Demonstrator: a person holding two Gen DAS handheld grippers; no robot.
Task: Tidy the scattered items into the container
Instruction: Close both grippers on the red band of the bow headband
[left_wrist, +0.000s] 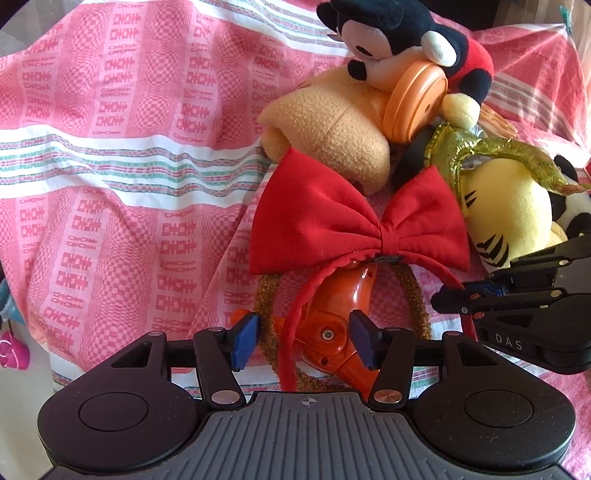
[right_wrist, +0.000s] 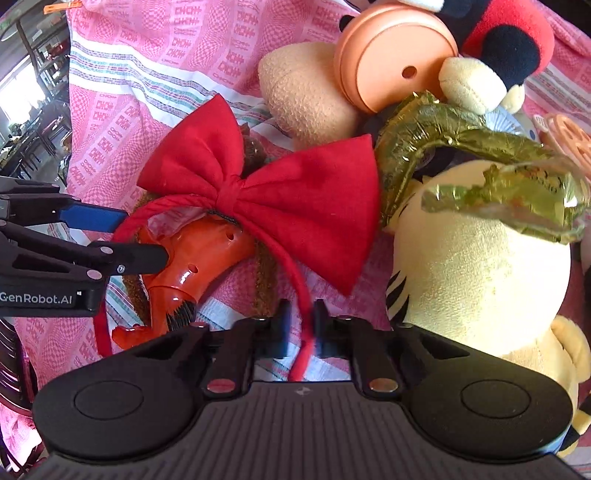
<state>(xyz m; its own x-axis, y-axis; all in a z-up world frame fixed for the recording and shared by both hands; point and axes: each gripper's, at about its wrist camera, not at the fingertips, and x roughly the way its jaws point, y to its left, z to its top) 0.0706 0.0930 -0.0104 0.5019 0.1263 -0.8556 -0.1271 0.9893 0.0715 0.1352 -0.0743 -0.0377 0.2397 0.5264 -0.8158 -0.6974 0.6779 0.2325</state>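
**Pink cloth, toy pile on one side, headband in the middle**

Everything sits on a pink checked cloth (left_wrist: 110, 155) with white and green stripes. In the left wrist view its left half is bare fabric, while the toys crowd the right. At the bottom left the cloth's edge shows.

The red bow headband (right_wrist: 280, 206) lies over an orange plastic toy (left_wrist: 332, 325) and a brown fuzzy headband (left_wrist: 269, 332). Behind them are a tan plush (left_wrist: 332, 136), a Mickey plush (left_wrist: 399, 40), an orange disc (left_wrist: 413, 103), gold foil (right_wrist: 461, 147) and a yellow plush (right_wrist: 480, 277), all packed touching.

The right gripper (right_wrist: 300, 325) has its fingers clenched on the red headband's thin band, near the bottom of the loop. The left gripper (left_wrist: 303, 339) is spread wide, with blue pads (left_wrist: 245, 336) either side of the orange toy, not pinching it.

No container is in view.
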